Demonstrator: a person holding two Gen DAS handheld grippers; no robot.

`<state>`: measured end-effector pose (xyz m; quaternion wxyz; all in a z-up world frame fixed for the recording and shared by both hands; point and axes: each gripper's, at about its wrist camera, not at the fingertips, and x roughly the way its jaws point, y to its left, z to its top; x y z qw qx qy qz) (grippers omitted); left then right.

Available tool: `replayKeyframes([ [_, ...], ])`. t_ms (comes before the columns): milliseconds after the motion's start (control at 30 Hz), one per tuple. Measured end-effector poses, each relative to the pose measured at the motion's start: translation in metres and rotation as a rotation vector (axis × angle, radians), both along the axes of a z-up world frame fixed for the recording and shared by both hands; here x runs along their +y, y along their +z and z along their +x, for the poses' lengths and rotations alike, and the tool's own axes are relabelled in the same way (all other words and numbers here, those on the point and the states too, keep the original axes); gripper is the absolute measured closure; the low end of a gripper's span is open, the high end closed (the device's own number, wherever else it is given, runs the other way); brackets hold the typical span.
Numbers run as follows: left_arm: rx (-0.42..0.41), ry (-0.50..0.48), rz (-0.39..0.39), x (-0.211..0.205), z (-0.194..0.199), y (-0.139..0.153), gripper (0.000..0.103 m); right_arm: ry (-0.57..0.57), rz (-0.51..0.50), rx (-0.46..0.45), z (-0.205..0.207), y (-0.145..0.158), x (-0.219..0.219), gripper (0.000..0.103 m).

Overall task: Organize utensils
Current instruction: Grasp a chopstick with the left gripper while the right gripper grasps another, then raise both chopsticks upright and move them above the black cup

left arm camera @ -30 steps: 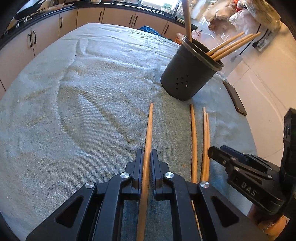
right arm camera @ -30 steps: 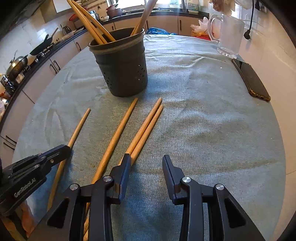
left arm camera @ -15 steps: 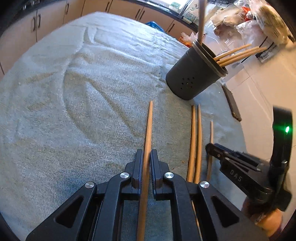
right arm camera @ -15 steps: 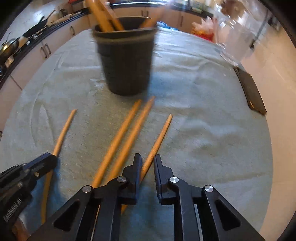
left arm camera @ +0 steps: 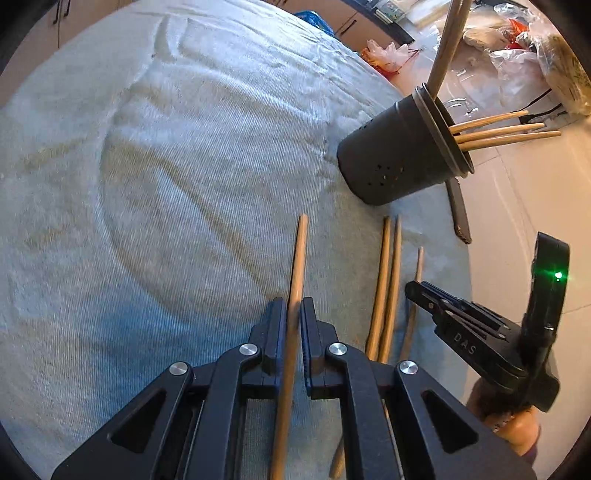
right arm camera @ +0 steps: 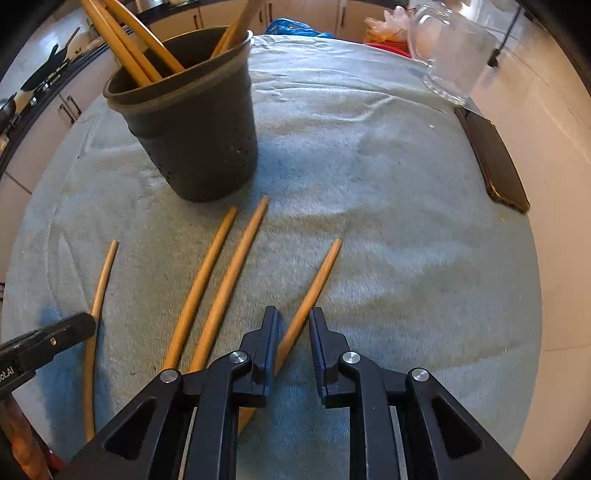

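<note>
Wooden chopsticks lie on a grey-blue cloth (left arm camera: pixel 166 184) before a black perforated holder (left arm camera: pixel 399 162) (right arm camera: pixel 199 136) that has several sticks in it. My left gripper (left arm camera: pixel 293 314) is shut on one chopstick (left arm camera: pixel 297 266), which points ahead; it also shows in the right wrist view (right arm camera: pixel 101 288). My right gripper (right arm camera: pixel 292 325) is narrowly parted around another chopstick (right arm camera: pixel 314 284), which touches the left finger; whether it is gripped is unclear. Two more chopsticks (right arm camera: pixel 221 284) lie side by side between the grippers, also in the left wrist view (left arm camera: pixel 388 280).
A dark phone (right arm camera: pixel 495 162) lies at the cloth's right edge. A glass pitcher (right arm camera: pixel 454 55) stands at the far right. Kitchen cabinets (right arm camera: pixel 295 14) and a counter run behind. Plastic bags (left arm camera: pixel 517 55) lie beyond the holder.
My right gripper has narrowed around the rightmost chopstick, which has shifted apart from the pair. My left gripper has kept its chopstick and lifted a little.
</note>
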<state>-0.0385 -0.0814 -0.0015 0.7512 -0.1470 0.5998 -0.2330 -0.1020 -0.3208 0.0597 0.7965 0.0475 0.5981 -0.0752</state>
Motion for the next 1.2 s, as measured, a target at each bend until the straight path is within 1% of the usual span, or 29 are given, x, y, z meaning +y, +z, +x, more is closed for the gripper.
replayKeyframes([
  [167, -0.063, -0.008, 0.071, -0.014, 0.006, 0.003, 0.096, 0.04, 0.011, -0.001, 0.014, 0.003, 0.002, 0.085],
  [267, -0.124, -0.033, 0.116, -0.021, 0.002, 0.006, 0.097, 0.051, 0.018, -0.039, 0.016, 0.004, 0.0, 0.089],
  [333, -0.143, -0.029, 0.137, -0.02, -0.003, 0.009, 0.097, 0.049, 0.041, -0.062, 0.012, 0.004, -0.003, 0.096],
  [400, -0.169, -0.009, 0.117, -0.013, -0.01, 0.018, 0.097, 0.039, 0.067, -0.091, 0.003, 0.005, -0.006, 0.096],
  [467, -0.215, 0.006, 0.097, -0.005, -0.02, 0.033, 0.097, 0.042, 0.116, -0.158, -0.01, 0.016, -0.009, 0.096],
  [500, -0.24, 0.012, 0.093, -0.002, -0.026, 0.042, 0.097, 0.044, 0.122, -0.177, -0.015, 0.021, -0.009, 0.096],
  [667, -0.39, 0.026, 0.069, 0.012, -0.062, 0.088, 0.097, 0.076, 0.137, -0.336, -0.055, 0.058, -0.008, 0.096],
  [733, -0.445, 0.028, 0.068, 0.014, -0.076, 0.104, 0.097, 0.093, 0.136, -0.382, -0.068, 0.07, -0.006, 0.096],
  [800, -0.508, 0.027, 0.072, 0.014, -0.092, 0.119, 0.097, 0.107, 0.132, -0.413, -0.08, 0.078, 0.005, 0.096],
  [1000, -0.645, 0.001, 0.103, 0.006, -0.13, 0.144, 0.097, 0.145, 0.122, -0.499, -0.117, 0.109, 0.01, 0.096],
  [1100, -0.702, -0.009, 0.115, 0.004, -0.145, 0.152, 0.097, 0.152, 0.116, -0.539, -0.134, 0.115, 0.017, 0.096],
  [1200, -0.738, -0.014, 0.114, 0.003, -0.155, 0.16, 0.097, 0.155, 0.122, -0.575, -0.145, 0.125, 0.018, 0.096],
])
